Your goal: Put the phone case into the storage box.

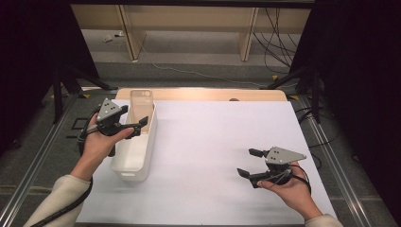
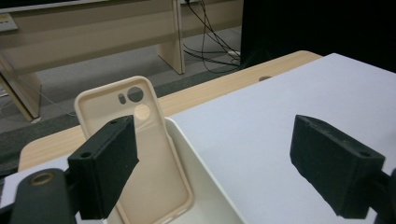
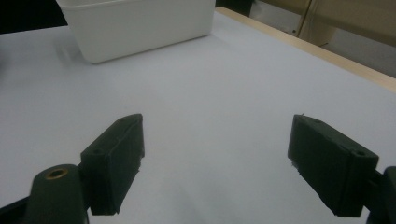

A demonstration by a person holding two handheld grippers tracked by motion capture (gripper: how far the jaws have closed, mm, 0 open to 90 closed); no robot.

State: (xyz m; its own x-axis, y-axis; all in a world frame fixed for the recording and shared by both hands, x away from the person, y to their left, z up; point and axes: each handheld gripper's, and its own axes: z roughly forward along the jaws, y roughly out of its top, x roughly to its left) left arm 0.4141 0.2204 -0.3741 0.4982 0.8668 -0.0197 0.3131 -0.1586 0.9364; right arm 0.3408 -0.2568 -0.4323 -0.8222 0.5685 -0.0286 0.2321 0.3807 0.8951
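Note:
A translucent beige phone case [image 1: 141,105] [image 2: 156,158] stands upright in the far end of a white bin [image 1: 134,153] [image 2: 208,186], leaning on its end wall. My left gripper [image 1: 135,117] [image 2: 219,156] hovers over the bin's far half with its jaws wide open. The case stands just beyond its left jaw, not pinched between the two. My right gripper [image 1: 247,162] [image 3: 219,158] is open and holds nothing, low over the white sheet [image 1: 213,142] at the front right. It points towards the bin [image 3: 135,23].
The white sheet covers most of a wooden table, whose edge [image 1: 203,93] shows along the far side. Dark stand legs [image 1: 61,85] flank the table on both sides. Cables [image 1: 274,42] lie on the floor behind it.

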